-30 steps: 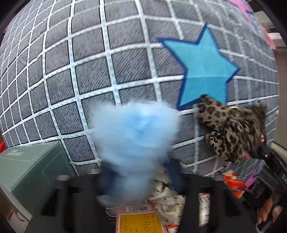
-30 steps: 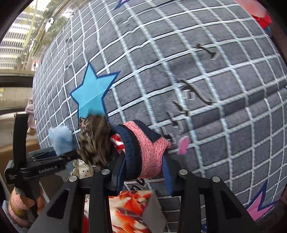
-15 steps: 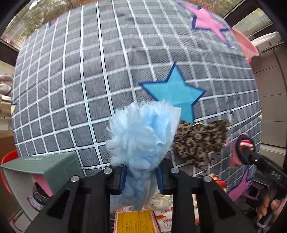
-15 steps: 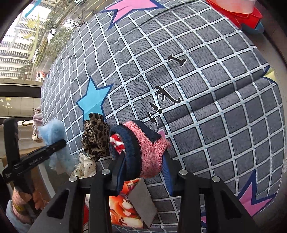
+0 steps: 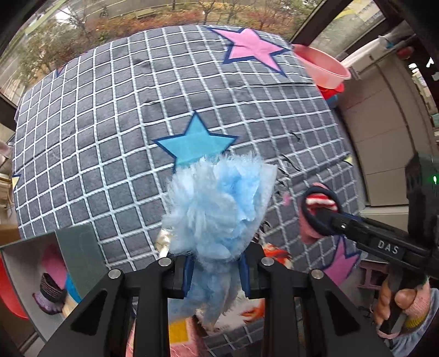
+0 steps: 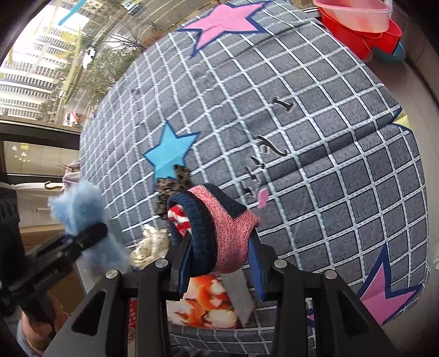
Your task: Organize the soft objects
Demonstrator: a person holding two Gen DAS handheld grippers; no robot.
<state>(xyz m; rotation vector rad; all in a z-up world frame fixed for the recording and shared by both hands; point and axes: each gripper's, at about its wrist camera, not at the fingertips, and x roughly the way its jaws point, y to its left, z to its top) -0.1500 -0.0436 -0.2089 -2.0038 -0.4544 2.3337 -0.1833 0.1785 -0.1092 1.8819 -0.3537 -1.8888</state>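
The left gripper [image 5: 215,273] is clamping a fluffy light blue sock [image 5: 219,208] between its blue pads [image 5: 188,277]; the sock is sticking up past the fingertips and is hanging above the grey checked blanket [image 5: 109,123], in front of the blue star [image 5: 194,145] printed on it; the right gripper [image 6: 219,267] is clamping a pink and navy sock [image 6: 222,233], folded thick, with a red and white striped piece [image 6: 179,217] showing at its opening; this sock is also being held up above the blanket, not touching it. On the blanket, just beyond the pink sock, a leopard-print cloth [image 6: 172,186] is lying at the tip of the blue star; a cream dotted cloth [image 6: 149,243] is lying nearer, beside a piece of orange flowered fabric [image 6: 211,304]. At the lower left of the left wrist view an open box [image 5: 49,263] is standing, with a pink and purple soft thing [image 5: 50,291] inside it; at the far edge pink and red basins [image 6: 359,24] are sitting stacked.
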